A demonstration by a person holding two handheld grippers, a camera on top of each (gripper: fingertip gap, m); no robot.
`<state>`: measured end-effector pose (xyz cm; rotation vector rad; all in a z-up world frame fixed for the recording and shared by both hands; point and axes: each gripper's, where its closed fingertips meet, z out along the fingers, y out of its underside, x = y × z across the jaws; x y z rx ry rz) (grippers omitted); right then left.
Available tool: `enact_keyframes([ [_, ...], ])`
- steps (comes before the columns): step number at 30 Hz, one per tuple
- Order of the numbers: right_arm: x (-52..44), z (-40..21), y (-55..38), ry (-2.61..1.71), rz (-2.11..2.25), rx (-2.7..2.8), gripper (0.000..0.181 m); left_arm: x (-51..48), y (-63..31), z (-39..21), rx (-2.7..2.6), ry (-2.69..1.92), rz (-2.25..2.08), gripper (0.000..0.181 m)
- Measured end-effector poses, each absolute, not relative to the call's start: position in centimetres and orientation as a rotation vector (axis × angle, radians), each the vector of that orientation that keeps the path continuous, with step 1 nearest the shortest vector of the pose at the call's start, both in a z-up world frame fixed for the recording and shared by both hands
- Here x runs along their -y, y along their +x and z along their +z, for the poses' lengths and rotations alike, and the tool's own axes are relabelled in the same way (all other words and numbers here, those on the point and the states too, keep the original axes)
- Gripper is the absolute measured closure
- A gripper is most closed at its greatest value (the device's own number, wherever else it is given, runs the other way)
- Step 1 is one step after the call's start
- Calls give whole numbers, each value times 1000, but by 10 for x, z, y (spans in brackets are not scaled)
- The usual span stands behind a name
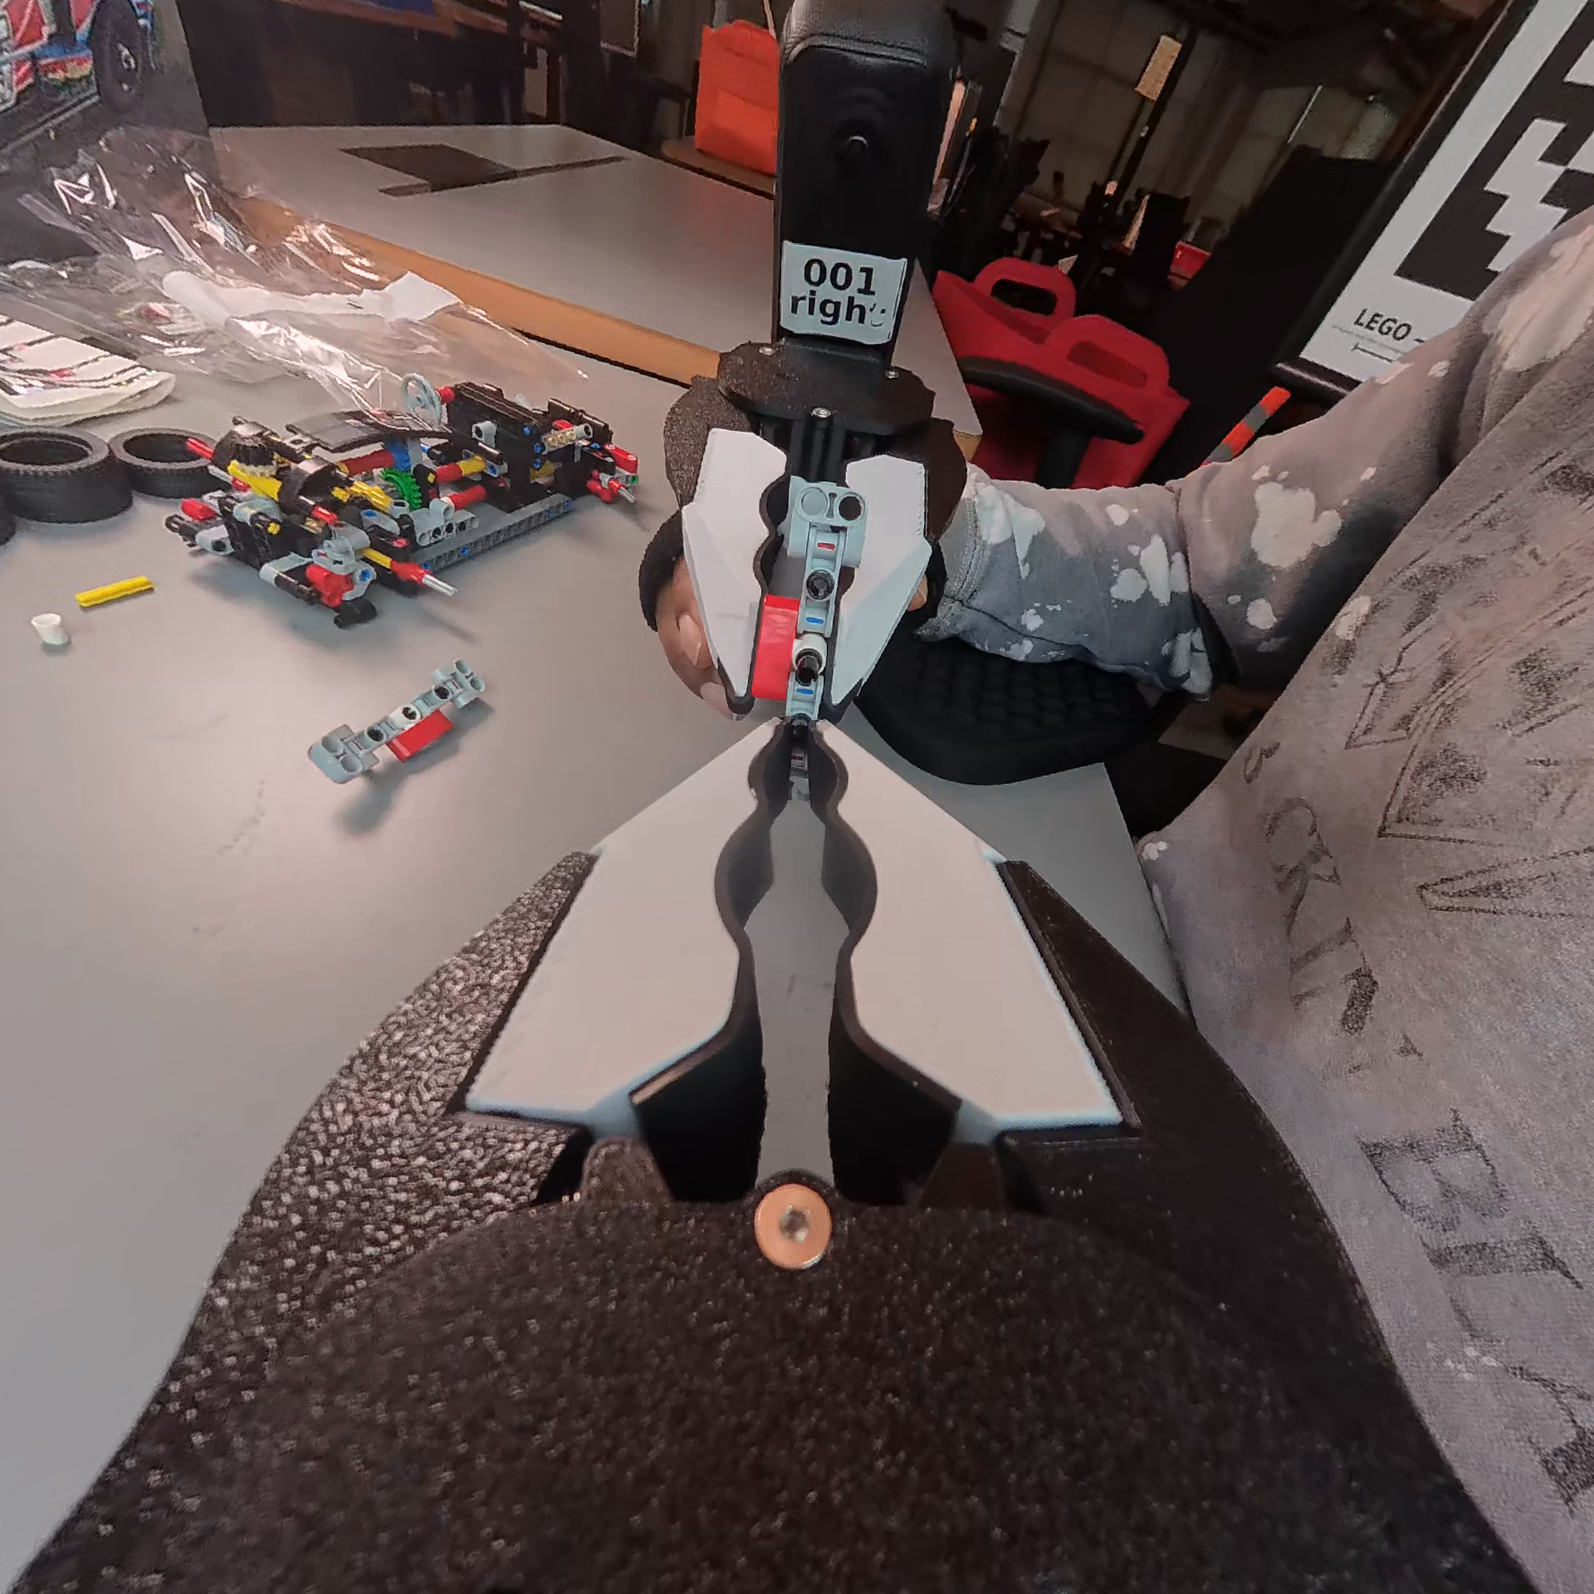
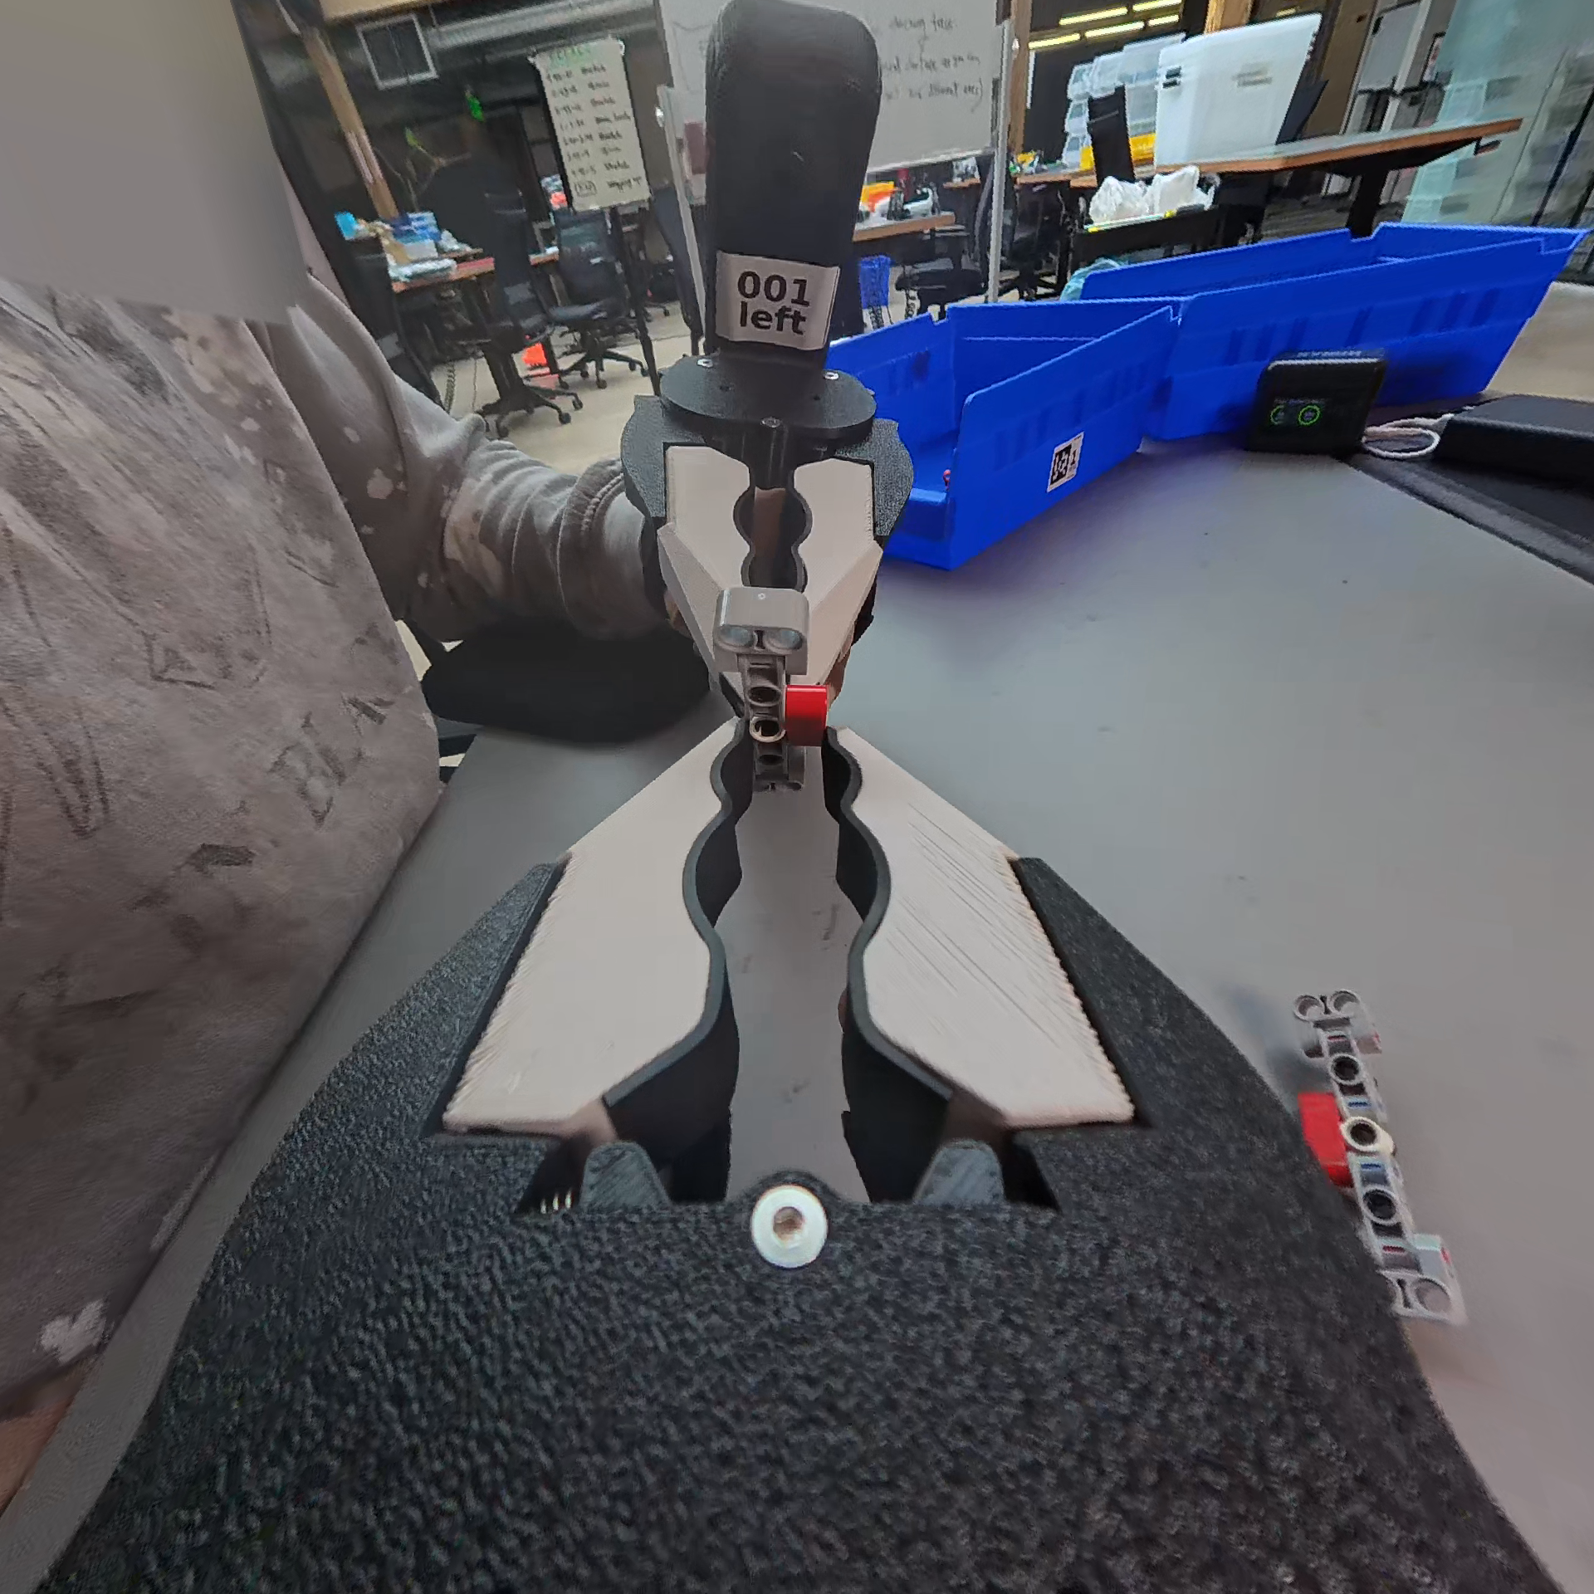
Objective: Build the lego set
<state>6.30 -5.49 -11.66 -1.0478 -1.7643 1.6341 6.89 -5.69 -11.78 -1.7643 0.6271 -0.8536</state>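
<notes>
A grey beam assembly (image 1: 815,595) with a red piece (image 1: 774,647) on its side stands upright between my two grippers, which meet tip to tip above the grey table (image 1: 216,906). My right gripper (image 2: 781,755) is shut on the assembly's (image 2: 763,681) lower end. My left gripper (image 1: 795,737) is nearly closed on a dark part at that same end. A second, similar grey and red assembly (image 1: 401,723) lies on the table, and it also shows in the right wrist view (image 2: 1371,1156).
A part-built chassis (image 1: 405,492) sits at the left with two black tyres (image 1: 52,474), a yellow axle (image 1: 114,592) and a small white piece (image 1: 50,630). Clear plastic bags (image 1: 216,259) lie behind. Blue bins (image 2: 1078,414) and a black device (image 2: 1315,401) stand far right.
</notes>
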Motion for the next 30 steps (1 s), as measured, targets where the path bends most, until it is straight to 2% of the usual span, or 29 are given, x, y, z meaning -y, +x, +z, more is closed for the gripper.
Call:
enact_keyframes([
  [3,55,-116,69,-1025,1638,1797,168,58,71,-114,-627,-1742,-856,180],
  [7,23,-114,80,-1095,1578,1717,168,55,18,-83,-422,-1639,-811,181],
  [11,48,-127,56,-1083,1487,1791,168,24,-35,-130,-331,-1912,-378,179],
  [14,31,-134,37,-1193,1423,1699,168,7,-94,-172,-227,-2131,-36,178],
  [18,5,-139,2,-1343,1331,1595,168,-17,-148,-196,-62,-2227,210,178],
  [23,2,-143,-30,-1378,1336,1586,168,-30,-189,-214,69,-2291,273,178],
  [30,14,-143,-8,-1306,1360,1617,168,-27,-173,-212,37,-2272,132,177],
])
